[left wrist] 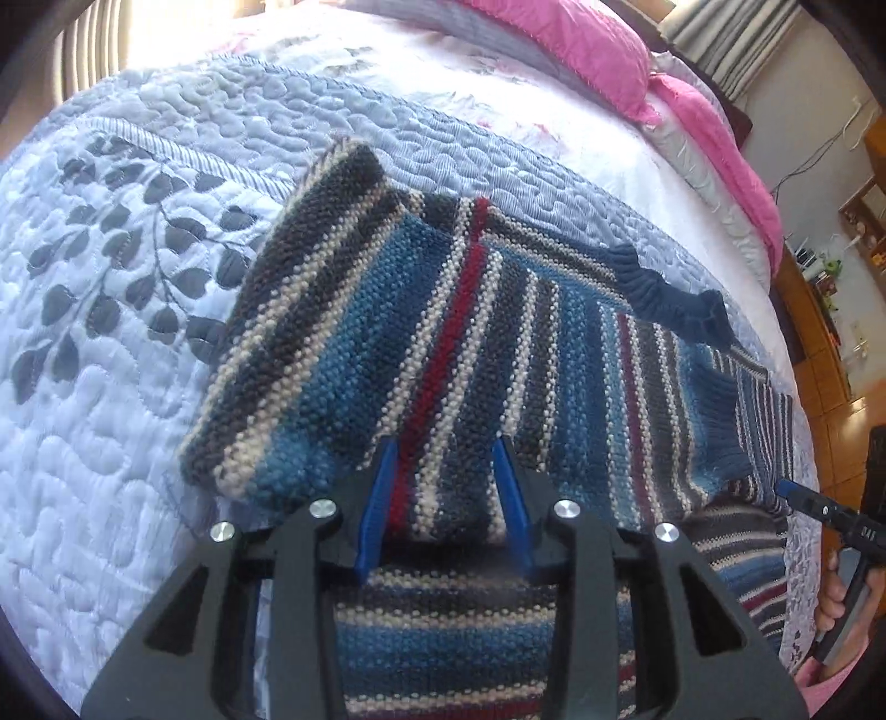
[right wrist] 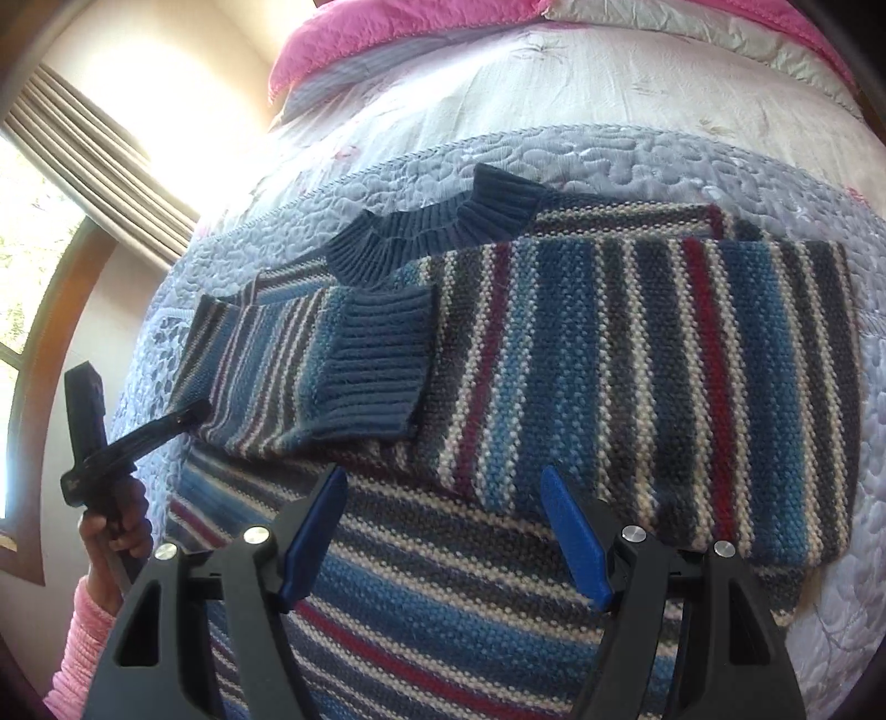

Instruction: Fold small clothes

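Observation:
A striped knit sweater point(left wrist: 343, 332) in blue, cream, grey and red lies partly folded on the bed, its navy ribbed collar point(right wrist: 432, 232) at the far side and a ribbed cuff point(right wrist: 376, 376) laid across the body. In the left wrist view my left gripper point(left wrist: 444, 448) is shut on a raised fold of the sweater, with thick knit filling the gap between its blue fingers. My right gripper point(right wrist: 443, 482) hovers open over the sweater's point(right wrist: 609, 360) near layer, nothing between its fingers. The left gripper point(right wrist: 191, 412) also shows side-on at the sweater's left edge.
A pale blue quilted bedspread point(left wrist: 138, 277) with grey leaf print covers the bed. Pink pillows point(left wrist: 598, 50) lie at the head. A curtained window point(right wrist: 66, 166) is to the left, and wooden furniture point(left wrist: 830, 310) stands beyond the bed. A hand in a pink sleeve point(right wrist: 94, 626) holds the left gripper.

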